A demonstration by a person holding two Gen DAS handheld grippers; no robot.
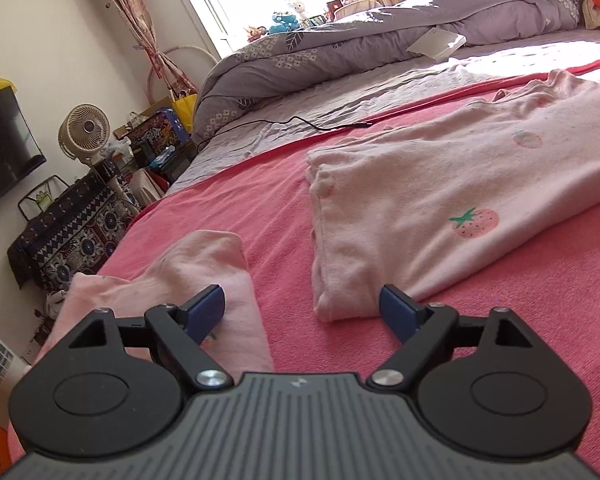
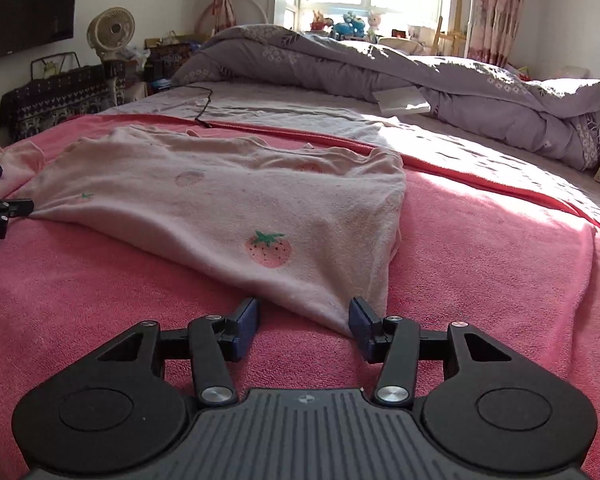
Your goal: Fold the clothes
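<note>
A pale pink garment (image 1: 460,200) with strawberry prints lies partly folded on a pink towel blanket (image 1: 240,208). My left gripper (image 1: 302,312) is open just in front of the garment's near-left corner, its right finger beside that corner. A smaller pale pink piece of clothing (image 1: 204,276) lies under its left finger. In the right wrist view the same garment (image 2: 228,208) spreads ahead, and my right gripper (image 2: 304,324) stands open around its near corner without closing on it. The left gripper's fingers (image 2: 16,206) show at the far left edge, at the garment's left corner.
A bunched grey floral duvet (image 2: 420,68) lies across the far side of the bed, with a white packet (image 2: 402,100) against it. A black cable (image 2: 206,100) runs over the grey sheet. A fan (image 1: 85,130), a TV (image 1: 4,140) and a patterned-cloth table (image 1: 72,228) stand left of the bed.
</note>
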